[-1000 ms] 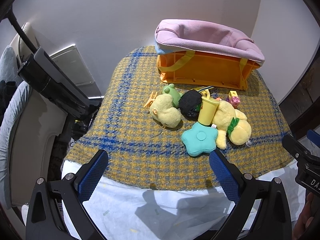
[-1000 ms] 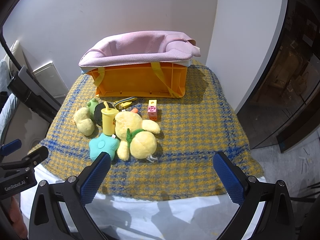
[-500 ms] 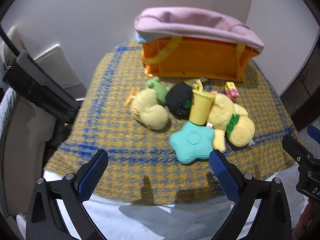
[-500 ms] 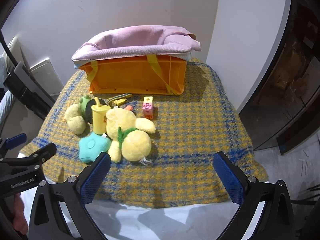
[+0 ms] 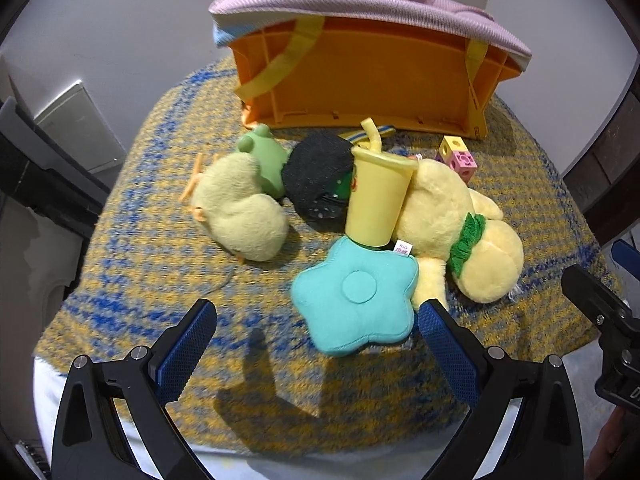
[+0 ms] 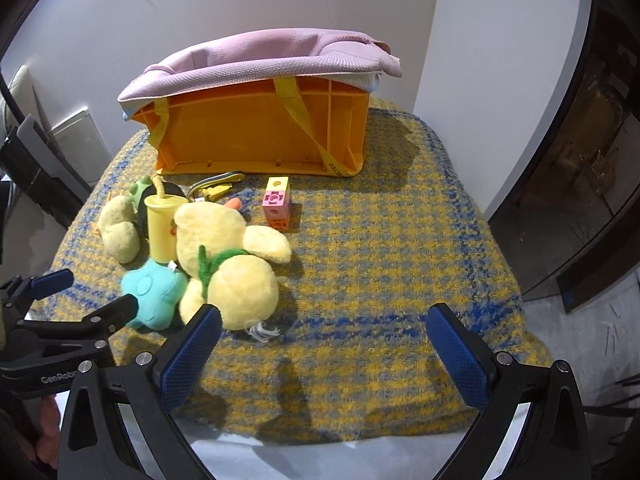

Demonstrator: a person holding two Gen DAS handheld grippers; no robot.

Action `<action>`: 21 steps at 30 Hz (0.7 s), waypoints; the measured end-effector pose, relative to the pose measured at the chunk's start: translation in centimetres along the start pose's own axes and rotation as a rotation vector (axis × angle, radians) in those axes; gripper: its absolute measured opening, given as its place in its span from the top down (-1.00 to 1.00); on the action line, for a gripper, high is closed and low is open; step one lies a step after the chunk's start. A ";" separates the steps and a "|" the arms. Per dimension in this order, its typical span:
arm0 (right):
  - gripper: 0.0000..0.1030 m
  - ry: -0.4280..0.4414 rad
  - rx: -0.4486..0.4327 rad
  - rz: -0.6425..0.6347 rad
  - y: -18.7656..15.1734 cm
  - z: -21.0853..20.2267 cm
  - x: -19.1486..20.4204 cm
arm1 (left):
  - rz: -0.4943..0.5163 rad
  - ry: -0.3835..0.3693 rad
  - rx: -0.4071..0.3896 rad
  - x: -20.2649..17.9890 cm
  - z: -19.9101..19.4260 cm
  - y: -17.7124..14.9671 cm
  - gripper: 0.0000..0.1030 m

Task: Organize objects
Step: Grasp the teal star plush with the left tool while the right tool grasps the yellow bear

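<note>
Both claws (image 5: 316, 328) (image 6: 322, 332) gape; two yellow plushies (image 5: 452, 220), one cup (image 5: 378, 196)

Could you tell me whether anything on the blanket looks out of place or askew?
Yes: the yellow cup stands tilted, propped on the teal star cushion against the yellow plush. The toys lie heaped.

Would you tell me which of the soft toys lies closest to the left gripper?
The flat teal star cushion, right ahead of the left gripper. The pale chick plush and the large yellow plush lie farther back.
</note>
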State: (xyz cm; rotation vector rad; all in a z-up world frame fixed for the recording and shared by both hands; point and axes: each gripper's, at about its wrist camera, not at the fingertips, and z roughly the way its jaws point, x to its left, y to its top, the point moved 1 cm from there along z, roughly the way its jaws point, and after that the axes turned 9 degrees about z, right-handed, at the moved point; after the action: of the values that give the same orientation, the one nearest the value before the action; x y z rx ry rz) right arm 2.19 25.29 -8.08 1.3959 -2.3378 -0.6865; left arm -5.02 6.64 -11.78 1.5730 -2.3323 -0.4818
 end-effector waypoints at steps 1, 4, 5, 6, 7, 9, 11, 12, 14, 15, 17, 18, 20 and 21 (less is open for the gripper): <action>-0.99 0.001 0.000 0.000 0.1 0.2 0.0 | 0.002 -0.006 0.004 -0.1 0.3 0.0 -0.99; -0.99 -0.002 0.001 0.003 0.1 0.3 -0.2 | 0.012 -0.013 0.037 -0.6 1.8 0.2 -0.99; -0.99 -0.003 0.002 0.004 0.1 0.5 -0.2 | 0.011 -0.015 0.048 -0.7 2.2 0.2 -0.99; -0.99 -0.004 0.004 0.004 0.0 0.7 -0.2 | 0.009 -0.021 0.054 -0.8 2.5 0.1 -0.98; -0.99 -0.004 0.006 0.004 0.0 0.8 -0.3 | 0.007 -0.024 0.059 -0.7 2.8 0.1 -0.97; -0.99 -0.007 0.008 0.003 0.0 1.0 -0.3 | 0.005 -0.028 0.071 -0.8 3.4 0.0 -0.87; -0.99 -0.009 0.010 0.002 -0.1 1.2 -0.3 | 0.005 -0.052 0.081 -0.9 3.8 -0.1 -0.71; -0.99 -0.009 0.012 0.004 -0.1 1.2 -0.4 | 0.008 -0.058 0.085 -1.0 4.0 -0.1 -0.55; -0.99 -0.010 0.013 0.006 -0.2 1.3 -0.4 | 0.024 -0.064 0.086 -1.4 4.1 0.0 -0.44; -0.99 -0.012 0.014 0.006 -0.2 1.4 -0.4 | 0.029 -0.059 0.079 -1.5 3.9 0.0 -0.42; -0.99 -0.015 0.014 0.003 -0.2 1.3 -0.3 | 0.034 -0.061 0.069 -1.5 3.8 0.0 -0.39; -0.99 -0.015 0.013 0.001 -0.2 1.3 -0.2 | 0.035 -0.063 0.065 -1.4 3.7 0.0 -0.37; -0.99 -0.014 0.010 -0.006 -0.2 1.1 0.0 | 0.029 -0.065 0.057 -1.2 3.4 -0.1 -0.35; -0.99 -0.011 0.009 -0.010 -0.1 1.0 0.2 | 0.026 -0.064 0.053 -1.0 3.2 -0.2 -0.34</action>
State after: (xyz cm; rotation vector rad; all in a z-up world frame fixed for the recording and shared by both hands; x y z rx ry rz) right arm 1.66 25.28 -9.00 1.4126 -2.3464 -0.6886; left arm -5.84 7.82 -14.82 1.5707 -2.4294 -0.4751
